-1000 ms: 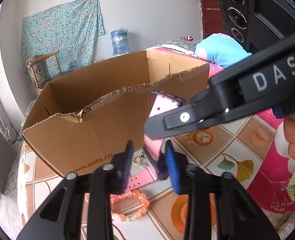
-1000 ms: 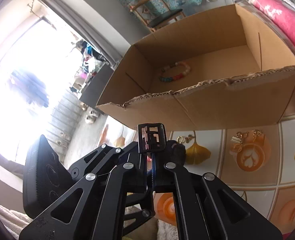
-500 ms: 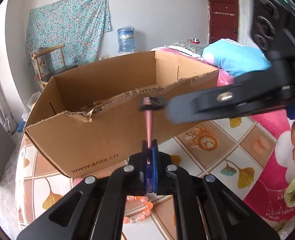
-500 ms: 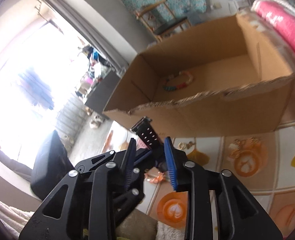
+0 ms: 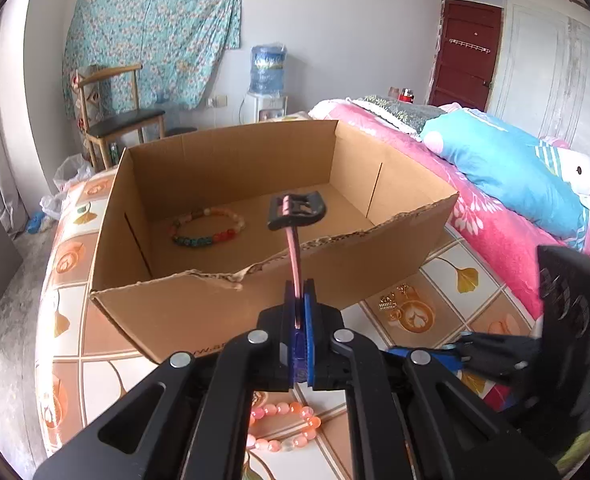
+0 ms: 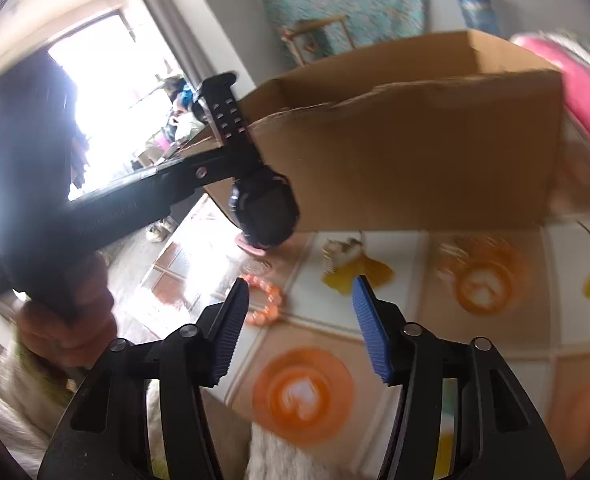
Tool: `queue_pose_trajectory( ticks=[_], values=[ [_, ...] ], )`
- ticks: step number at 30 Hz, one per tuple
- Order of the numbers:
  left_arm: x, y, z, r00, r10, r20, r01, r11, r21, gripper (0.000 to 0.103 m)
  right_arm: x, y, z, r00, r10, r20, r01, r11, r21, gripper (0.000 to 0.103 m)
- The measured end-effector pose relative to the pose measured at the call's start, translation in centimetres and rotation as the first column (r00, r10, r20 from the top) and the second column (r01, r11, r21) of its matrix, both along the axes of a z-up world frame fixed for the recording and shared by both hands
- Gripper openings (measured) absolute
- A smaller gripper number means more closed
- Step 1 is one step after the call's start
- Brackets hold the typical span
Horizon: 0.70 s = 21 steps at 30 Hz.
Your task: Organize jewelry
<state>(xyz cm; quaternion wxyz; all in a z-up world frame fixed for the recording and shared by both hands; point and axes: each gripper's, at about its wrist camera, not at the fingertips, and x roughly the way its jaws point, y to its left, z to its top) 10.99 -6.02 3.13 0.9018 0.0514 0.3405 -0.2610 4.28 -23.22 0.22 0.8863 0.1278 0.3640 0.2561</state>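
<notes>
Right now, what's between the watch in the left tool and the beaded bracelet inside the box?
In the left wrist view, only the cardboard box's torn front wall and bare box floor.

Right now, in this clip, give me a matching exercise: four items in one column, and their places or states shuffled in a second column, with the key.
Items
1. watch
2. multicoloured bead bracelet
3. pink bead bracelet
4. right gripper

Places or states
A. lying on the floor of the cardboard box
B. open, holding nothing
C. clamped by its strap in the left gripper
D. on the patterned tablecloth, outside the box

Pairs: 1-C, 2-A, 3-D, 4-B
</notes>
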Motion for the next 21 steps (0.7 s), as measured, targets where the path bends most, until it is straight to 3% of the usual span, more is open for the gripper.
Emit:
queue_pose_trajectory(
  ticks=[7, 15, 21],
  values=[
    [0.1, 0.6, 0.6, 1.0, 0.012, -0.022, -0.011, 1.0, 0.013, 0.003, 2.5, 3.6, -0.8, 0.993, 0.085, 0.084, -0.083, 0.996, -0.024, 0.054],
    [0.1, 1.5, 3.3, 1.0, 0.021, -0.015, -0.021, 0.999, -0.042, 0.003, 4.5, 4.5, -0.6, 0.987, 0.085, 0.134, -0.091, 0.995, 0.042, 0.054],
    [-1.1, 2.6, 6.2, 0.999, 0.027, 0.024, -0.025, 0.993, -0.114, 0.003, 3.7, 4.1, 0.8, 0.985, 0.045, 0.169, -0.059, 0.995, 0.075, 0.054]
  ],
)
